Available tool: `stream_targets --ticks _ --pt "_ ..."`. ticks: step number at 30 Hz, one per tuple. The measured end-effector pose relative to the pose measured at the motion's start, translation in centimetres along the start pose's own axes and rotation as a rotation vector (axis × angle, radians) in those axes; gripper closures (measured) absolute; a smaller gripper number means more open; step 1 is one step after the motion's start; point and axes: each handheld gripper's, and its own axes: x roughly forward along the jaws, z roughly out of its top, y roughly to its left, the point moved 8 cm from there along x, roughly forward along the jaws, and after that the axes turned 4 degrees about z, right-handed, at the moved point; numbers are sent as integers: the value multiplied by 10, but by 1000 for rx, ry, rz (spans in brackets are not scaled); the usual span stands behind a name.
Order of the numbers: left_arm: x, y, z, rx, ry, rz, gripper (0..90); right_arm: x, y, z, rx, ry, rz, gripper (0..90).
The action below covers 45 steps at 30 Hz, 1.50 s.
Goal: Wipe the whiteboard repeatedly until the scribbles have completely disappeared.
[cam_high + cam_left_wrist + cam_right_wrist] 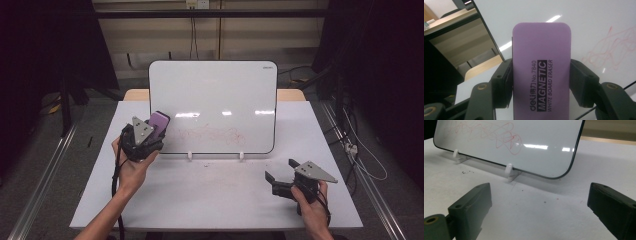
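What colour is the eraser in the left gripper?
Purple, with black lettering; the eraser shows best in the left gripper view.

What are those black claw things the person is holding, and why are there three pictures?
They are grabbing tools, one in each hand. One picture comes from a camera up high, looking down on the white table. The other two come from small cameras riding on the tools, so you look along their black jaws.

On the table stands a whiteboard on two little white feet, with faint red scribbles on it. The left gripper squeezes a purple eraser by its sides, up near the board's left edge. The right gripper rests low by the table, jaws wide open, holding nothing.
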Motion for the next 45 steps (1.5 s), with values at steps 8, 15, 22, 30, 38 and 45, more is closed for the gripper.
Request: stream_targets --ticks 8,15,22,30,38,45 --pt "20 -7 3 48 22 29 414 1 1 0 0 4 0 53" --pt "35 -10 -1 103 60 85 414 0 0 0 1 1 3 54" --pt "41 -11 -4 94 54 96 414 1 -1 0 2 0 -1 54" --pt "42 -33 -8 117 62 45 415 1 -1 1 -6 -4 -6 57" --pt "39 -57 -18 154 52 4 414 0 1 1 -2 -3 5 57" --pt "43 -25 -6 89 45 44 414 1 0 1 0 -2 1 57"
